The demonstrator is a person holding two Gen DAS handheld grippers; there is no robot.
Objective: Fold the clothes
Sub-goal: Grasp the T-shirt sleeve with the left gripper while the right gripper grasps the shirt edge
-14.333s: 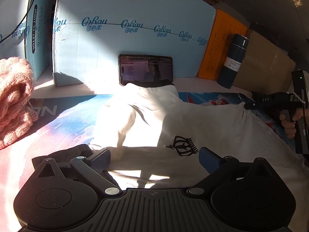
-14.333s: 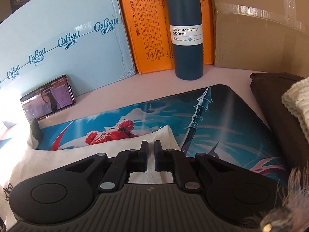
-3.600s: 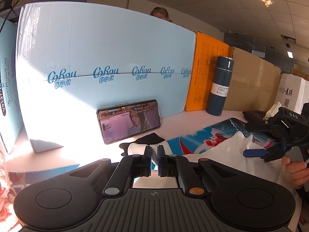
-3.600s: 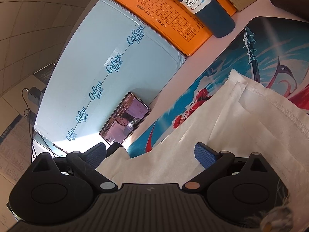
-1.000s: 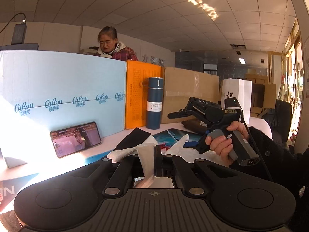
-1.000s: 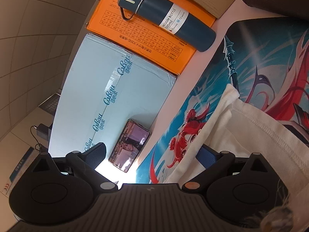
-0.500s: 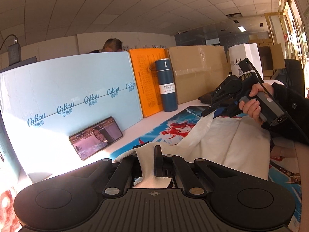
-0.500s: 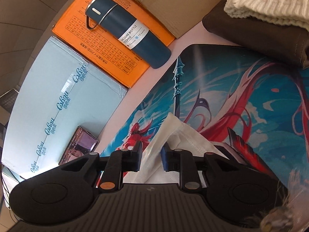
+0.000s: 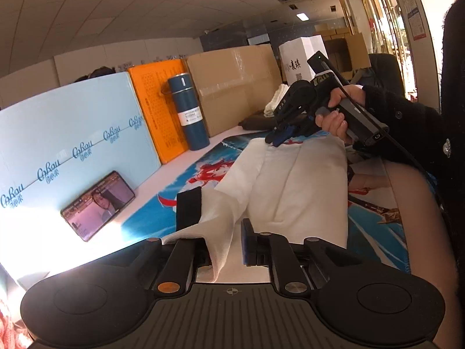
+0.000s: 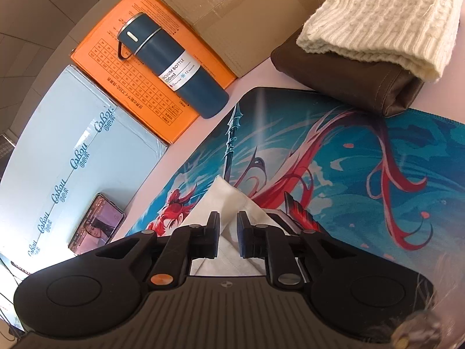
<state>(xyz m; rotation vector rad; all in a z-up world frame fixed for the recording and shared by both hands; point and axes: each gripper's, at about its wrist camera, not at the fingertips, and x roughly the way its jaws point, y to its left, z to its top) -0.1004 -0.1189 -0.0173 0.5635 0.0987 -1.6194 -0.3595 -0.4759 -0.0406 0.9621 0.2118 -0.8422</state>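
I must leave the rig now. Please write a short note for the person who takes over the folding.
Left gripper: jaws open, white shirt draped loosely between them.
Right gripper: jaws closed on a shirt corner.
Shirt partly lies on the printed mat.
Done: cream sweater folded on brown garment at the mat's edge.
Left: finish folding the shirt.

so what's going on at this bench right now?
A person with a handheld gripper in each hand is folding a white shirt over the printed desk mat. The right gripper has the shirt's edge between narrowly parted fingers; whether it pinches is unclear. The left gripper has opened, with cloth draped over one finger. Folded knitwear sits on a brown garment at the mat's far corner.
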